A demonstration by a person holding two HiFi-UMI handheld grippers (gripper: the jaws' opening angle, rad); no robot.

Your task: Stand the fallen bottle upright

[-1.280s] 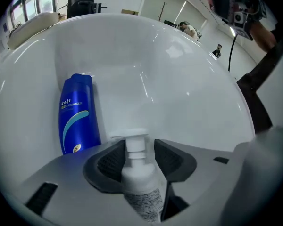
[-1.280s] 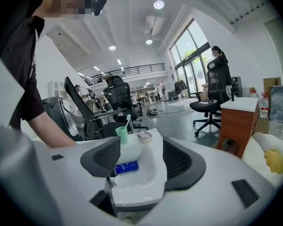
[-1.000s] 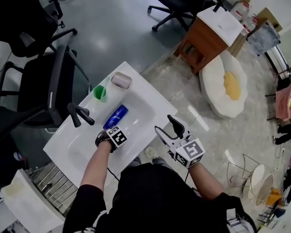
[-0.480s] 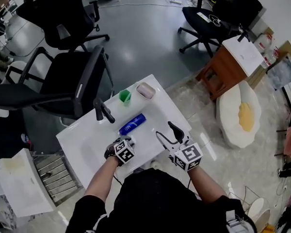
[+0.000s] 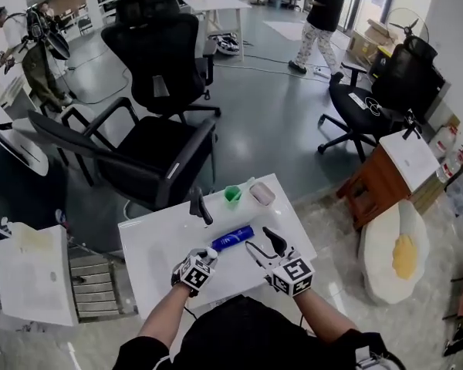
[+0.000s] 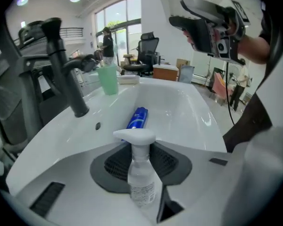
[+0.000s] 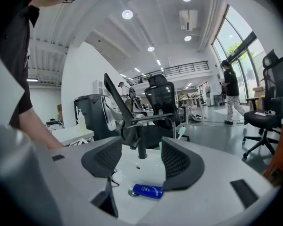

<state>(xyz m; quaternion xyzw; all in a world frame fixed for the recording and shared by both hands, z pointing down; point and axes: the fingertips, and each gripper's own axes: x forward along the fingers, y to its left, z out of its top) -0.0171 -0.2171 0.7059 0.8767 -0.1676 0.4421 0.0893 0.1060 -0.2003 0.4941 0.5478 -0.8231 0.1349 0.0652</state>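
A blue bottle [image 5: 232,238] lies on its side in the white sink [image 5: 162,241], also in the left gripper view [image 6: 137,118] and the right gripper view [image 7: 148,190]. My left gripper [image 5: 201,259] hovers at the sink's near edge, short of the blue bottle. It [image 6: 140,163] is shut on a small clear spray bottle [image 6: 142,185] with a white head, held upright between the pads. My right gripper [image 5: 264,245] stands open just right of the blue bottle. Nothing is between its jaws [image 7: 141,161]; the blue bottle lies beyond and below them.
A black faucet [image 5: 201,205] rises at the sink's far side. A green cup [image 5: 232,194] and a pale soap bar [image 5: 261,193] sit on the far rim. Black office chairs [image 5: 150,149] stand behind; a wooden cabinet [image 5: 386,179] stands to the right.
My left gripper has risen out of the basin and pulled back toward the near edge. My right gripper has come in leftward, closer to the blue bottle. The head view has tilted up.
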